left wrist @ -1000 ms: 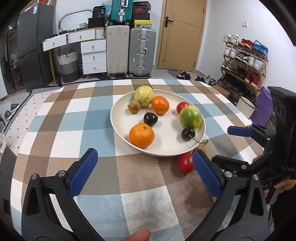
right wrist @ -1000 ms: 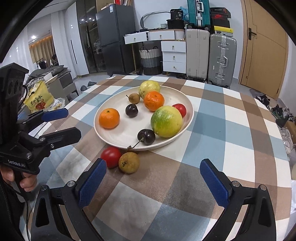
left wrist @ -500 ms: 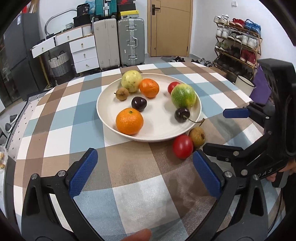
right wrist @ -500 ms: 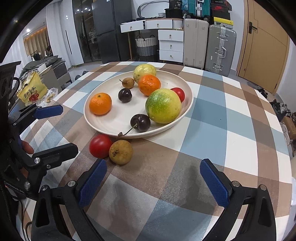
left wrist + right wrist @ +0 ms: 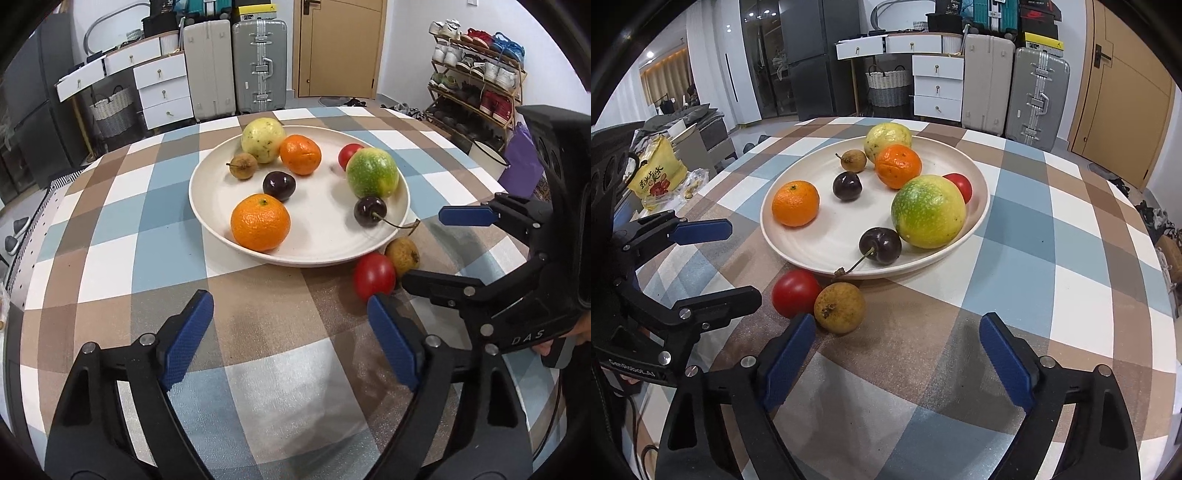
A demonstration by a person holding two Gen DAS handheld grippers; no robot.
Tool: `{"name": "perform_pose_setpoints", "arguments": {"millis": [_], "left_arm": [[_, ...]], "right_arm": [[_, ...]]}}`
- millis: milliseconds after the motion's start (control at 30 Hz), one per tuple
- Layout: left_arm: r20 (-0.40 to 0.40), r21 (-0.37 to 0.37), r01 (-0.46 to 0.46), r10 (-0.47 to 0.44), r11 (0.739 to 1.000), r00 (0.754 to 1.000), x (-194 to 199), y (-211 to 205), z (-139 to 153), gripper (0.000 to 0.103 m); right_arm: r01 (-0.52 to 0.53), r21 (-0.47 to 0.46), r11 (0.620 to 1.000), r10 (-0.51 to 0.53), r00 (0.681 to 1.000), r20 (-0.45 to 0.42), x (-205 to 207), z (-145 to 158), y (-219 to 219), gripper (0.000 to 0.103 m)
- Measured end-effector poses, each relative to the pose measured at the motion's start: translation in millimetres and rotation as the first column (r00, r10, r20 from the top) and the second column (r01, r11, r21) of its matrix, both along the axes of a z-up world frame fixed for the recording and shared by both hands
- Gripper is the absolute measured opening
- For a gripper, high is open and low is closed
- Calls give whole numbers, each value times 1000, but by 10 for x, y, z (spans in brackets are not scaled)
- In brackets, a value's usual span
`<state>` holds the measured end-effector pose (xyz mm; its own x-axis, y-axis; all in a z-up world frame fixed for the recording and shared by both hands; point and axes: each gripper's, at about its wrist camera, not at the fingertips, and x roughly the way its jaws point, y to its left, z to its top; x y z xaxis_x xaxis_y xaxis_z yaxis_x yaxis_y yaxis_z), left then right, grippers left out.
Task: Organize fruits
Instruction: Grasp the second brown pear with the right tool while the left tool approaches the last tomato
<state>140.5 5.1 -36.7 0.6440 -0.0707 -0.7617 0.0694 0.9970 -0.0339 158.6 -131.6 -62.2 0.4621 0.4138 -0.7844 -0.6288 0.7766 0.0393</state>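
Observation:
A cream plate (image 5: 317, 254) (image 5: 827, 258) on the checked tablecloth holds several fruits: two oranges, a green-yellow fruit (image 5: 928, 211), a pale yellow fruit, two dark cherries, a small brown fruit and a red tomato. Off the plate, at its near edge, a red tomato (image 5: 373, 276) (image 5: 796, 292) touches a brown longan-like fruit (image 5: 402, 254) (image 5: 839, 307). My left gripper (image 5: 290, 339) is open and empty, its right finger just below the tomato. My right gripper (image 5: 897, 354) is open and empty, its left finger beside the brown fruit. Each gripper shows in the other's view.
The round table's edge (image 5: 22, 306) curves close on the left. Suitcases (image 5: 258, 62), white drawers (image 5: 159, 85) and a door stand beyond the table. A shoe rack (image 5: 476, 74) is at the right. A yellow bag (image 5: 655, 173) lies off the table's left side.
Both grippers have moved in closer to the two loose fruits by the plate's edge. Both stay open and empty. The fruits have not moved.

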Motion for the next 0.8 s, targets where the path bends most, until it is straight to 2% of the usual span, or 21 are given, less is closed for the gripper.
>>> {"name": "perform_pose_setpoints", "arguments": {"millis": [133, 300, 400, 433, 733, 800], "left_arm": [[6, 10, 0, 0, 1000, 1000, -3, 1, 10, 79], [12, -16, -18, 19, 1000, 1000, -2, 72, 30, 77], [23, -23, -30, 30, 999, 999, -1, 92, 43, 76], [23, -25, -29, 29, 999, 999, -2, 92, 43, 76], [14, -35, -32, 33, 999, 999, 11, 107, 17, 74], [12, -34, -30, 30, 999, 999, 11, 102, 13, 74]], "right_arm": [[-17, 3, 1000, 17, 1000, -4, 0, 1, 45, 83], [-40, 20, 999, 40, 999, -15, -10, 6, 66, 76], [-62, 50, 997, 64, 997, -41, -13, 5, 58, 67], [-74, 61, 995, 77, 996, -50, -15, 9, 59, 61], [-142, 82, 987, 145, 989, -34, -114, 39, 118, 29], [-151, 83, 985, 153, 988, -24, -132, 49, 124, 29]]}}
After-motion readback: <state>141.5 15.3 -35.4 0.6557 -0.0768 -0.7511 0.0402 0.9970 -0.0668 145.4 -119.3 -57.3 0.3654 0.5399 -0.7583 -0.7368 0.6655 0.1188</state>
